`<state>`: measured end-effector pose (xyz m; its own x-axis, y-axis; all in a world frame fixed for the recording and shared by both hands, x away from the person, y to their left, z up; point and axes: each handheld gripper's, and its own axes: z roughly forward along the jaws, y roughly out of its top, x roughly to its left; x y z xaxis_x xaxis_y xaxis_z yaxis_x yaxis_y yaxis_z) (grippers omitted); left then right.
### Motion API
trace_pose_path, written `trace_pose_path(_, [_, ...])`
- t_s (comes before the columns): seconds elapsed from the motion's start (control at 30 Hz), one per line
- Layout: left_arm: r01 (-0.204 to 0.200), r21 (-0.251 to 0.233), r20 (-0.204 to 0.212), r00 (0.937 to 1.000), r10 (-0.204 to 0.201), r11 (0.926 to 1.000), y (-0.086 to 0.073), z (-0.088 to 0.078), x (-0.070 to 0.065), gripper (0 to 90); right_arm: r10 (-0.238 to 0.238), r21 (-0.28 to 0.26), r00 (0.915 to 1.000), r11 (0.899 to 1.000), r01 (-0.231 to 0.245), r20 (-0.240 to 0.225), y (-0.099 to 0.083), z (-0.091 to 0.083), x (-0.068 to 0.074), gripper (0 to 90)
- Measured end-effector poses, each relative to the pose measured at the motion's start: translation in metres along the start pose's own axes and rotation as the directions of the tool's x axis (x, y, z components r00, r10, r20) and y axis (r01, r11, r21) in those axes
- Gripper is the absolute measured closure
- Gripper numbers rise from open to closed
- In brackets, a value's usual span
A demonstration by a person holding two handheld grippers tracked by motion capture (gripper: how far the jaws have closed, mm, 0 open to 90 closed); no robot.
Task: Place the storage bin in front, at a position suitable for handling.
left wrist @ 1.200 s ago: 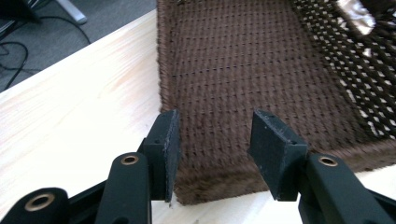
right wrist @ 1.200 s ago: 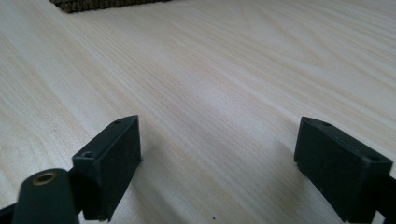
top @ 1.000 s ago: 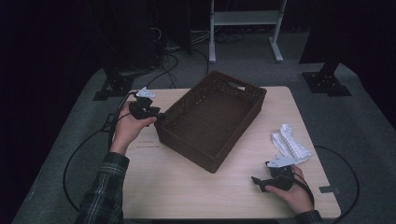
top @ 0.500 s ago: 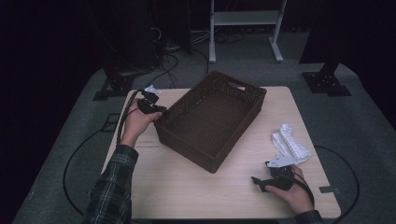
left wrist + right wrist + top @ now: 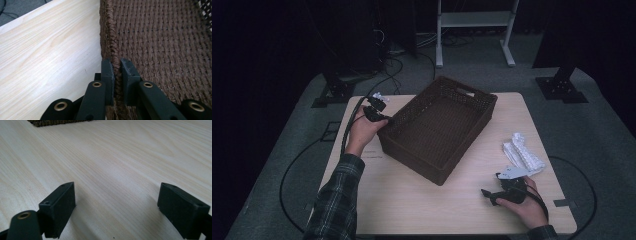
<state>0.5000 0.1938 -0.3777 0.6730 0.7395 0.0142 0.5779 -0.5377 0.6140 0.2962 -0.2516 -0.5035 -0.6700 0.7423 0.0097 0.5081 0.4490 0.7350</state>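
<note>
A dark brown woven basket [image 5: 439, 127] stands skewed in the middle of the pale wood table [image 5: 412, 200]. My left gripper [image 5: 388, 120] is at the basket's near-left rim [image 5: 111, 47]; its jaws have just been closing and now pinch the braided edge between the pads [image 5: 108, 75]. My right gripper [image 5: 488, 196] rests low on the table near the front right corner. In the right gripper view its jaws stand wide apart [image 5: 116, 207] with only bare tabletop between them.
A white folded cloth [image 5: 523, 154] lies on the table just beyond the right hand. A white metal frame [image 5: 474, 30] and dark stand feet [image 5: 559, 87] are on the grey floor behind the table. Cables run across the floor at the left.
The left hand moved right and down from the table's back-left corner to the basket's rim, and its jaws closed onto it. The right hand stayed in place.
</note>
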Motion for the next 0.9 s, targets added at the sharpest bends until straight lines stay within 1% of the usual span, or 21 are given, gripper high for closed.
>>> trace_pose_path(0.03, [-0.004,0.004,-0.01,0.9999,0.004,1.0,0.0,0.0,-0.001,81.7,0.0,0.0,1.0,1.0,0.0,0.0,0.0,0.0,0.0,14.2])
trace_pose_path(0.13, [-0.01,0.007,-0.02,0.9997,0.011,0.9999,0.0,0.0,-0.003,82.2,0.0,0.0,1.0,1.0,0.0,-0.001,0.0,0.0,0.0,14.1])
trace_pose_path(0.17, [-0.003,0.004,-0.017,0.9998,0.003,1.0,-0.001,-0.001,-0.003,82.2,0.001,-0.001,1.0,1.0,-0.001,-0.001,0.0,0.0,0.0,14.1])
trace_pose_path(0.33, [0.006,0.004,0.002,1.0,-0.006,1.0,-0.003,-0.004,-0.003,82.0,0.001,-0.001,1.0,1.0,-0.001,-0.002,0.0,0.0,0.0,14.1])
trace_pose_path(0.37, [0.018,0.002,0.012,0.9998,-0.018,0.9998,-0.006,-0.005,-0.003,81.9,0.001,-0.001,1.0,1.0,-0.001,-0.002,0.0,0.0,0.0,14.1])
trace_pose_path(0.53, [0.021,0.004,0.007,0.9998,-0.021,0.9998,-0.01,-0.01,-0.005,81.8,0.0,0.0,1.0,1.0,0.0,0.0,0.0,0.0,0.0,14.1])
trace_pose_path(0.6, [0.031,0.002,0.014,0.9994,-0.031,0.9995,-0.014,-0.013,-0.007,81.7,0.0,0.0,1.0,1.0,0.0,-0.001,0.0,0.0,0.0,14.1])
trace_pose_path(0.73, [0.033,0.001,0.012,0.9994,-0.033,0.9995,-0.02,-0.018,-0.009,81.5,0.001,-0.001,1.0,1.0,-0.001,-0.001,0.0,0.0,0.0,14.2])
trace_pose_path(0.77, [0.031,0.006,0.01,0.9995,-0.031,0.9995,-0.024,-0.021,-0.008,81.5,0.0,0.0,1.0,1.0,0.0,0.0,0.0,0.0,0.0,14.2])
trace_pose_path(0.8, [0.031,0.006,0.01,0.9995,-0.031,0.9995,-0.024,-0.021,-0.008,81.5,0.0,0.0,1.0,1.0,0.0,0.0,0.0,0.0,0.0,14.2])
trace_pose_path(0.83, [0.045,0.001,0.014,0.9989,-0.045,0.999,-0.028,-0.024,-0.009,81.6,0.0,0.0,1.0,1.0,0.0,0.0,0.0,0.0,0.0,14.2])
trace_pose_path(0.87, [0.045,0.001,0.014,0.9989,-0.045,0.999,-0.028,-0.024,-0.009,81.5,0.0,0.0,1.0,1.0,0.0,0.0,0.0,0.0,0.0,14.2])
trace_pose_path(0.9, [0.044,0.003,0.013,0.9989,-0.044,0.999,-0.032,-0.027,-0.009,81.5,0.0,0.001,1.0,1.0,0.0,0.0,0.0,0.0,0.0,14.2])
